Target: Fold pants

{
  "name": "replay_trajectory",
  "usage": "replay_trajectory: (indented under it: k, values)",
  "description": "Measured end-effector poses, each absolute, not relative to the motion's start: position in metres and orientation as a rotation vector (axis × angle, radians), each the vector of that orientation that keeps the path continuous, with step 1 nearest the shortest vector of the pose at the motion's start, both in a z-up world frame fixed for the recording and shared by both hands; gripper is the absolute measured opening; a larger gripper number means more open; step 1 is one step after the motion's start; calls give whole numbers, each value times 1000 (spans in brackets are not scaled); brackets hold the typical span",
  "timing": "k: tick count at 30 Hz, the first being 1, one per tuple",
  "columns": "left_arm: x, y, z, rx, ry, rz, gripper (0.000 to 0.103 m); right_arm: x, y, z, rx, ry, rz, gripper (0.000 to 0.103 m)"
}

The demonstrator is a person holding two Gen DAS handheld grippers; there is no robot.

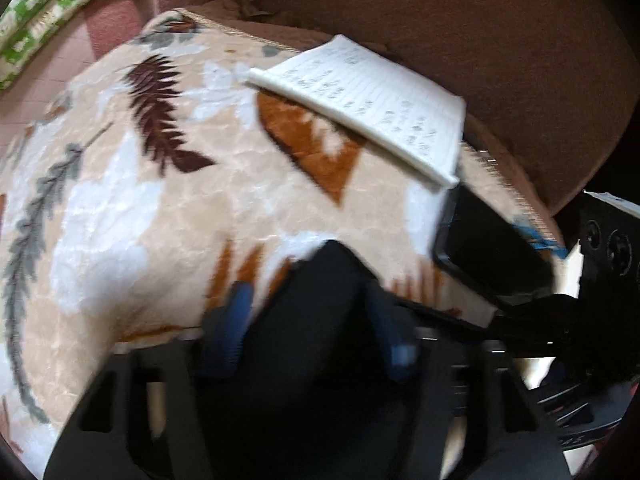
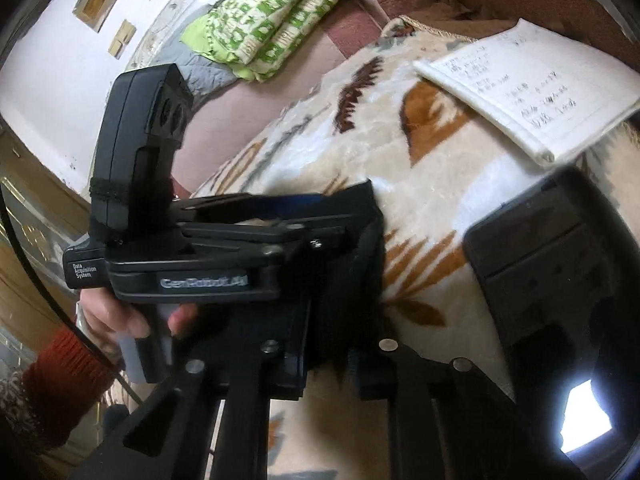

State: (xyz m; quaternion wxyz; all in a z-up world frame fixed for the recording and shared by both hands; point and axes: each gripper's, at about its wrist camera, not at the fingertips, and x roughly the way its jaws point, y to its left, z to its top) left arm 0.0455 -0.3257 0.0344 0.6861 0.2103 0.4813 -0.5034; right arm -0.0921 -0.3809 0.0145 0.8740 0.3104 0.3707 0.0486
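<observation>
The black pants (image 1: 320,300) are bunched between my left gripper's blue-padded fingers (image 1: 236,312), over a beige leaf-patterned blanket (image 1: 140,200). My left gripper (image 1: 316,320) is shut on that dark cloth. In the right wrist view the same black cloth (image 2: 344,264) hangs between my right gripper's fingers, and my right gripper (image 2: 328,360) looks shut on it. The left gripper's body (image 2: 180,256) sits close on the left there, held by a hand in a red sleeve. Most of the pants are hidden.
An open white notebook (image 1: 368,100) lies on the blanket's far side, also in the right wrist view (image 2: 532,84). A black device (image 2: 540,256) rests on the blanket's right edge. A green-and-white quilt (image 2: 276,20) lies further back. A brown headboard (image 1: 480,20) stands behind.
</observation>
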Motion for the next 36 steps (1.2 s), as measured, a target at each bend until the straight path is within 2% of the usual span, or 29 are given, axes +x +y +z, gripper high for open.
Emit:
replay_trajectory:
  k: [4,10,16,24,28,30,31,32,33,34,35,36]
  values:
    - [45,-318,48,439,1065,-1141,39,-94,-366,40,578,741,93,14]
    - [64,-265,100,245,1040,-1115,38,-87,-332,88,486,664,137,13]
    - [89,-194,126,114,1048,-1001,38,-67,-276,123,395,625,237,13]
    - [103,-62,93,-16,1140,-715,42,-32,-180,102,297,711,425,13]
    - [106,-12,69,-90,1171,-589,42,-9,-133,62,240,822,472,14]
    - [103,4,63,-130,1180,-564,50,3,-123,41,246,889,470,22]
    - [102,10,61,-150,1182,-561,58,5,-123,37,252,900,463,23]
    - [99,14,61,-169,1180,-564,60,1,-125,41,274,885,479,29]
    - [95,16,62,-179,1172,-574,60,-3,-129,48,305,874,503,43]
    - [92,18,63,-181,1166,-582,61,-9,-138,58,351,849,527,51]
    - [86,15,66,-175,1157,-589,63,-13,-148,65,377,822,523,64]
    - [83,14,66,-169,1153,-594,65,-19,-159,74,398,789,500,67]
